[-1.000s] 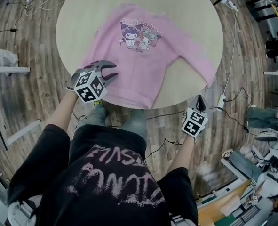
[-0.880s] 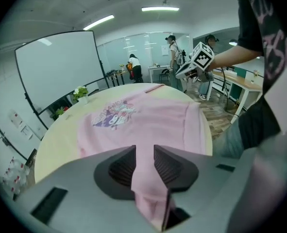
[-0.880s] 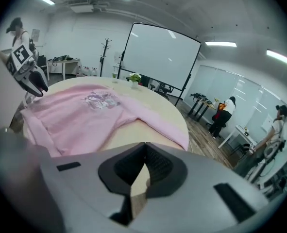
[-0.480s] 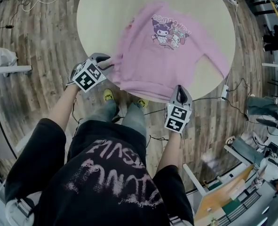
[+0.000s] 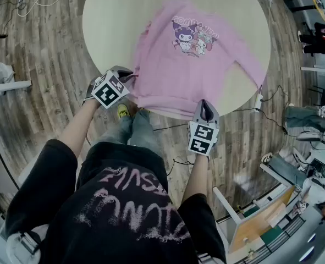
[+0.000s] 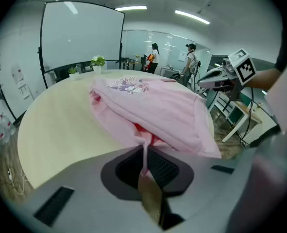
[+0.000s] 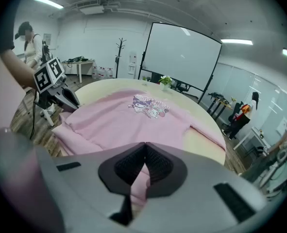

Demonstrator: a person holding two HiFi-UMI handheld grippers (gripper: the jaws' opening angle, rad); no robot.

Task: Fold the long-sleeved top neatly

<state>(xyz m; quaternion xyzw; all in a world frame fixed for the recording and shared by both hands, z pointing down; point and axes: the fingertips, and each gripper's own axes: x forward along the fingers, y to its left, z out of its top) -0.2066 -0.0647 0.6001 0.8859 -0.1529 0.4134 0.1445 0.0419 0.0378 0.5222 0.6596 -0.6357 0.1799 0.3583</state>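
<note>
Left gripper view: left hand-held gripper (image 6: 144, 154), just closing, pinches the long-sleeved top (image 6: 153, 110); right hand-held gripper (image 7: 145, 154), closed empty, should grip it too.

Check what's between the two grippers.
Head view: the pink top's hem spans from left gripper, jaws just closed on it, to right gripper, along the table edge.

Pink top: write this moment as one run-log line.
left claw: just closed, pinching pink top hem | right claw: shut on hem | top: print up on table
</note>
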